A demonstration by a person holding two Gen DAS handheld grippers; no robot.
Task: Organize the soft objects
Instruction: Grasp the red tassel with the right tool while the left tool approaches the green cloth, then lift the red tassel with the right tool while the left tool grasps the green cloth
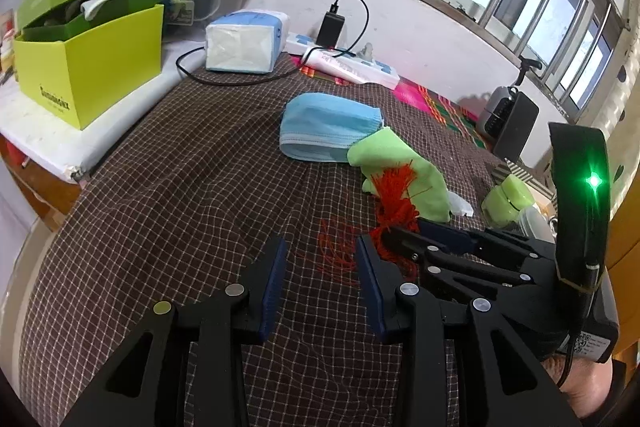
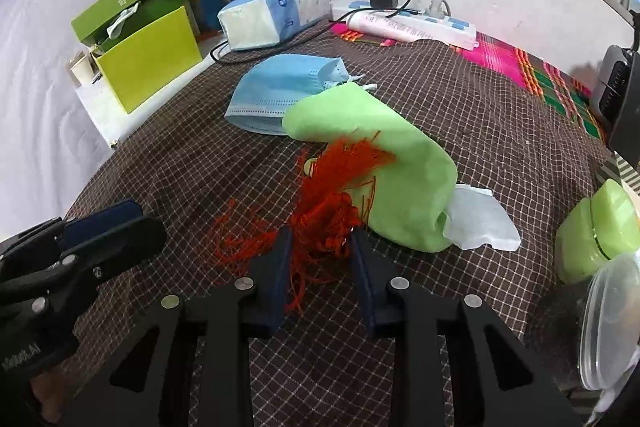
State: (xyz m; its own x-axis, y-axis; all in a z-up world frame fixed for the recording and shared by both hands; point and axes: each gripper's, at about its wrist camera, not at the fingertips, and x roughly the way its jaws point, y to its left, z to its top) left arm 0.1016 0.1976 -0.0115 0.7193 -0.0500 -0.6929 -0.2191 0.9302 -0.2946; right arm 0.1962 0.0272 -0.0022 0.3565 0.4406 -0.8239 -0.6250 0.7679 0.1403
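Observation:
A red tassel (image 2: 340, 179) lies on the brown checked cloth (image 2: 460, 115), its strands fanned over a light green cloth (image 2: 400, 167). My right gripper (image 2: 320, 239) has its blue pads around the tassel's bunched lower end, and the threads fill the gap between them. A blue face mask (image 2: 280, 87) sits just beyond the green cloth, and a white tissue (image 2: 480, 219) pokes out at its right end. In the left wrist view my left gripper (image 1: 320, 247) stands open over bare cloth, left of the right gripper (image 1: 382, 239), with loose red strands just ahead of it.
An open lime-green box (image 1: 88, 67) stands at the far left on a white ledge. A tissue pack (image 1: 244, 43), a power strip (image 1: 352, 67) and a charger sit along the back wall. A green case (image 2: 596, 227) and a clear plastic container (image 2: 612, 315) are at the right.

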